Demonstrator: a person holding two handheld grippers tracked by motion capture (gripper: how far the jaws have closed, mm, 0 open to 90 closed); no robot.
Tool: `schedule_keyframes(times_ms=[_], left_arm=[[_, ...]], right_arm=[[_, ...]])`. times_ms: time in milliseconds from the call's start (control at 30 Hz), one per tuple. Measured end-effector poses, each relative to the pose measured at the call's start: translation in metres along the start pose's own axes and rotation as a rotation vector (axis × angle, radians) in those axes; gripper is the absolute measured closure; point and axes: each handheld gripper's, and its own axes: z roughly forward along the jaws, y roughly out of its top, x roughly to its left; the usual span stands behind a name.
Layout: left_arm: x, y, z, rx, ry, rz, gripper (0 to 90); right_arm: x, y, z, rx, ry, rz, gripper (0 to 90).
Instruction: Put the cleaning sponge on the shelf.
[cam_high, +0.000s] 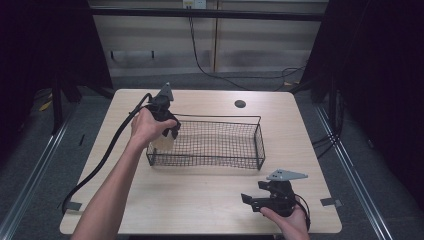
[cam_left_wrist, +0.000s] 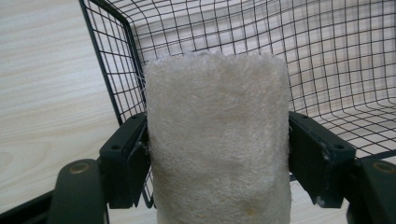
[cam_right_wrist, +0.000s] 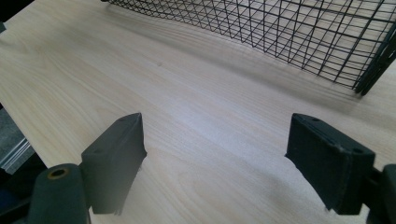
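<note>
High view: left gripper at the near-left corner of the wire basket, clamped on a pale loofah pad; right gripper resting low over the wooden table, well apart from the basket, jaws spread wide with nothing between.

Left gripper view: loofah pad squeezed between both black jaws, standing upright ahead of them, basket corner just behind and to the left. Right gripper view: jaws apart, bare tabletop between, basket wall ahead and to the right.

Likely trouble from here: loose fibres snagging on the thin wire at the rim or corner post, dragging the light basket along or tilting it; a release too near the wall leaving the pad propped on the rim instead of flat on the floor; springy material rebounding on release and rolling.

Pad: cream, coarse, fibrous, fuzzy at the edges, roughly cylindrical or folded, compressible. Basket: rigid black wire, fine square mesh, rectangular, rounded corners. Table: smooth, light wood grain.
</note>
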Motion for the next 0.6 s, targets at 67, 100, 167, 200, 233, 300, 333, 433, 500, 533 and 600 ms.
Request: schedule_keyframes(times_ms=[67, 100, 167, 200, 233, 300, 333, 433, 500, 533, 600], left_arm=[[-0.003, 0.0, 0.004, 0.006, -0.002, -0.01, 27.9], [-0.003, 0.001, 0.005, 0.015, 0.002, -0.008, 27.9], [-0.002, 0.002, 0.007, 0.013, 0.018, -0.016, 27.9], [-0.002, 0.002, 0.007, 0.017, 0.023, -0.018, 27.9], [-0.001, 0.002, 0.009, 0.022, 0.028, -0.021, 27.9], [0.0, 0.003, 0.013, 0.031, 0.018, -0.032, 27.9], [0.0, 0.005, 0.015, 0.033, 0.022, -0.04, 27.9], [0.0, 0.006, 0.018, 0.03, 0.03, -0.034, 27.9], [0.0, 0.005, 0.021, 0.05, 0.025, -0.027, 27.9], [0.0, 0.006, 0.023, 0.053, 0.032, -0.027, 27.9], [-0.001, 0.005, 0.027, 0.05, 0.034, -0.032, 27.9]], right_arm=[[0.0, 0.0, -0.001, -0.002, -0.006, -0.007, 18.9], [0.0, 0.0, -0.001, -0.002, -0.008, -0.01, 18.9], [0.0, 0.0, -0.001, -0.004, -0.007, -0.018, 18.9], [0.001, 0.0, -0.001, -0.003, -0.008, -0.022, 18.9], [0.001, 0.0, -0.001, -0.001, -0.01, -0.027, 19.0], [0.002, 0.0, -0.001, -0.002, -0.012, -0.028, 18.9], [0.001, 0.0, -0.001, -0.004, -0.009, -0.026, 18.9], [0.0, 0.001, 0.001, 0.003, -0.002, -0.016, 19.0], [0.002, 0.001, 0.001, 0.003, 0.0, -0.022, 18.9], [0.002, 0.001, 0.001, 0.002, 0.001, -0.024, 19.0], [0.001, 0.0, 0.001, 0.0, 0.007, -0.011, 18.9]])
